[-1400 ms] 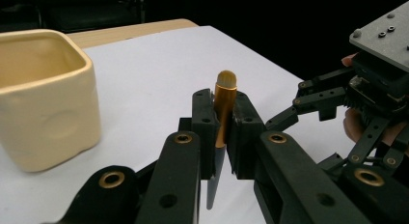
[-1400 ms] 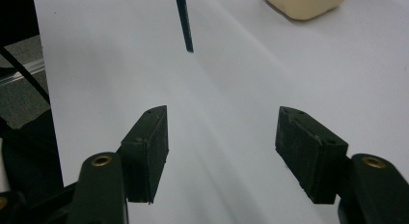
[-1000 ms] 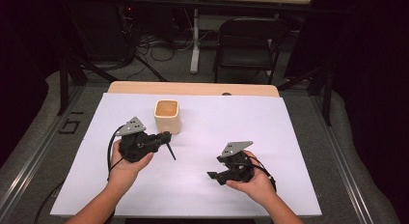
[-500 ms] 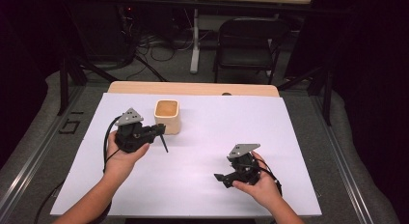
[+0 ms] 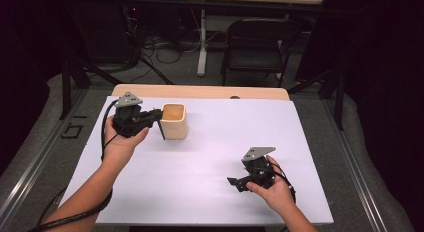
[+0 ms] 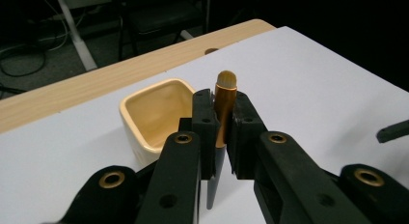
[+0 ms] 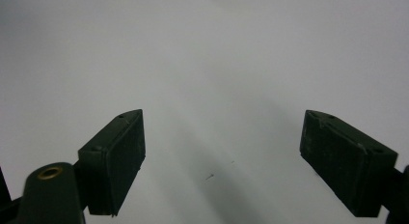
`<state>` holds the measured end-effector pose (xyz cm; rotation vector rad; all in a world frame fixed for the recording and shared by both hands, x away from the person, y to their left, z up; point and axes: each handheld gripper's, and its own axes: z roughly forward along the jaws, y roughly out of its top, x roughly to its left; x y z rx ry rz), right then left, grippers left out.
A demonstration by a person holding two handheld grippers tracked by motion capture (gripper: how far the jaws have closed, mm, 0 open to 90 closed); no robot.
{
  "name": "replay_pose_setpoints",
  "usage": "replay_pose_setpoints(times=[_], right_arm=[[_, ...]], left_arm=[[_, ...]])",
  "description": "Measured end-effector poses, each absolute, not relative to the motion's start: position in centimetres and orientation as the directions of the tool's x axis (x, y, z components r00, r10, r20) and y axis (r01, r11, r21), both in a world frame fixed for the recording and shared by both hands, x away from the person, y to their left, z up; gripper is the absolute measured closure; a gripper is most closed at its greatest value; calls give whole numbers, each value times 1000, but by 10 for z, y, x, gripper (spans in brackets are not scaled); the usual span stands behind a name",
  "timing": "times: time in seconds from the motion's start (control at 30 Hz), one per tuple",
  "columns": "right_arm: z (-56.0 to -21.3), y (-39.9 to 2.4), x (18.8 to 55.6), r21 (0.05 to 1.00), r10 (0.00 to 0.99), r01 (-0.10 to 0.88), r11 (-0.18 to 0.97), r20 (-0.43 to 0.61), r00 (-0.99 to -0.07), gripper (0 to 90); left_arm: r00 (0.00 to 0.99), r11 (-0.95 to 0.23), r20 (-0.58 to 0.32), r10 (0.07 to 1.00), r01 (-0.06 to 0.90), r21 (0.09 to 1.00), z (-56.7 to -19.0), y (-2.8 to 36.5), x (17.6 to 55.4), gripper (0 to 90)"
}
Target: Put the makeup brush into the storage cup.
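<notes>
left tongs, gripping brush, moved beside cup; right tongs released

Over the last second I've carried my left gripper up and away from me, so it now sits just beside the left wall of the square cream cup, with the clamped makeup brush hanging at the cup's near-left corner rather than out over bare table. My right gripper has drifted the other way, back toward me and to the right, low over the white table cover.
</notes>
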<state>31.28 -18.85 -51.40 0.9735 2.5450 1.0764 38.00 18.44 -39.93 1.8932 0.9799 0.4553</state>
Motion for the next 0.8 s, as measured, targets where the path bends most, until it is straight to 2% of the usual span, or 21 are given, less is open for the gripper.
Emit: replay_pose_setpoints(times=[0.8], right_arm=[[-518, -189, 314, 684, 648, 504, 528, 59, -759, 162]], left_arm=[[575, -272, -31, 818, 433, 860, -357, 169, 412, 835]])
